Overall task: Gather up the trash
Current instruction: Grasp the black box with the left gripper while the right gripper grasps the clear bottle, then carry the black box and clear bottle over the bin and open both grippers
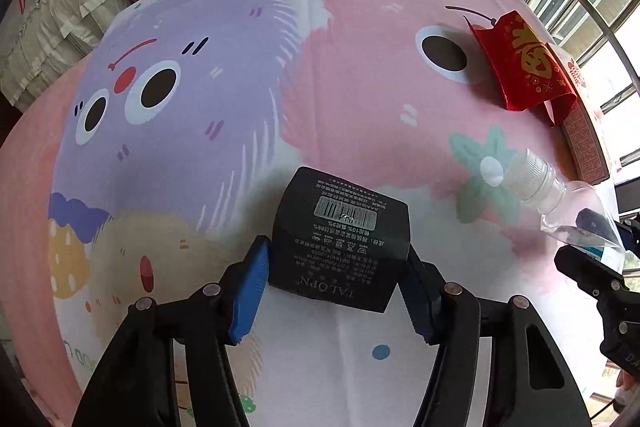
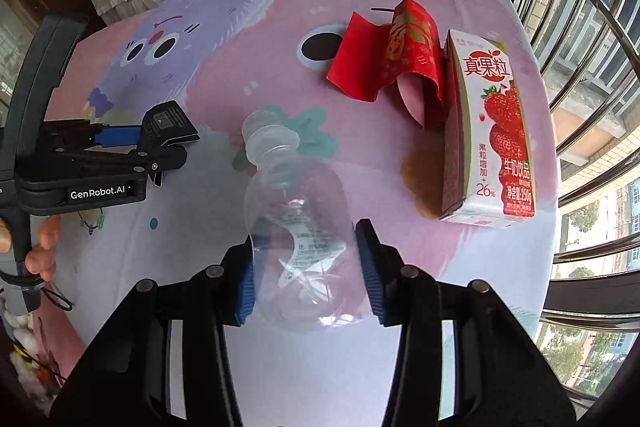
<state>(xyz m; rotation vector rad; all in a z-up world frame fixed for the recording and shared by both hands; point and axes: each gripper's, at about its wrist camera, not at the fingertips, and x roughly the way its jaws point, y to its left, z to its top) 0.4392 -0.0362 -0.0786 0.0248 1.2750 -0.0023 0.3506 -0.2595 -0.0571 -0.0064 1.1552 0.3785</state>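
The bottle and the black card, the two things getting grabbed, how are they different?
The clear bottle is see-through and round; the black card is dark, flat and covered in print. The bottle sits in the right gripper; the card sits in the left gripper. Both are held above the cartoon tablecloth.

Milk carton (image 1: pixel 582 131) mostly hidden behind red packet (image 1: pixel 524 63) (left view); black tag (image 1: pixel 340 239) small print unreadable.

I read "TALOPN" upside down on the black card tag (image 1: pixel 340 235), above a barcode. The left gripper (image 2: pixel 176 143) body says "GenRobot.AI". The milk carton (image 2: pixel 496 131) reads "真果粒", "果粒增加 +26%", "牛奶饮品". The red envelope (image 1: pixel 528 63) bears a gold "福".
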